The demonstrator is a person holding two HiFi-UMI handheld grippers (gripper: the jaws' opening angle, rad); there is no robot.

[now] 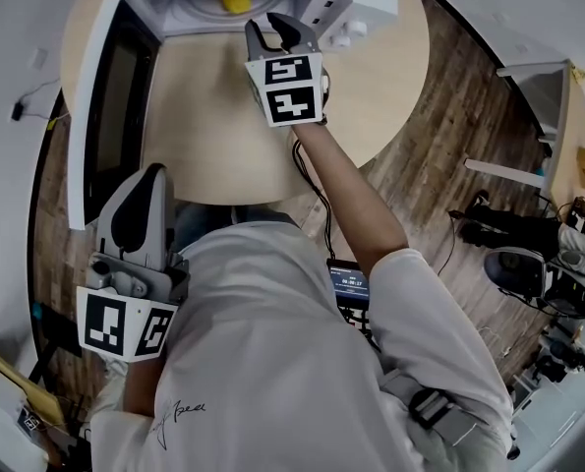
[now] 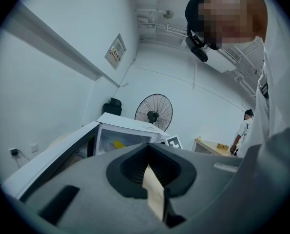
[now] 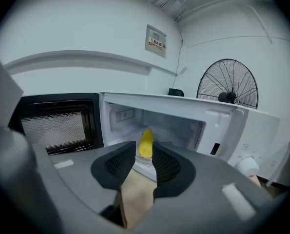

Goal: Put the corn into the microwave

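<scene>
Mouth of the microwave (image 3: 252,130): open to the front; the corn (image 3: 145,143) lies mid-floor inside, with bare floor on both sides of it.
Left of the microwave: the door (image 1: 105,116) swung fully out, walling off that side.
In front of the microwave: bare table (image 1: 204,136), except the right gripper (image 1: 272,26) hanging just before the mouth.

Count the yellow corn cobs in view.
1. The yellow corn cob lies inside the open white microwave oven, which stands on the round wooden table. None shows elsewhere. Part of the cavity is hidden, so another could sit unseen.
</scene>
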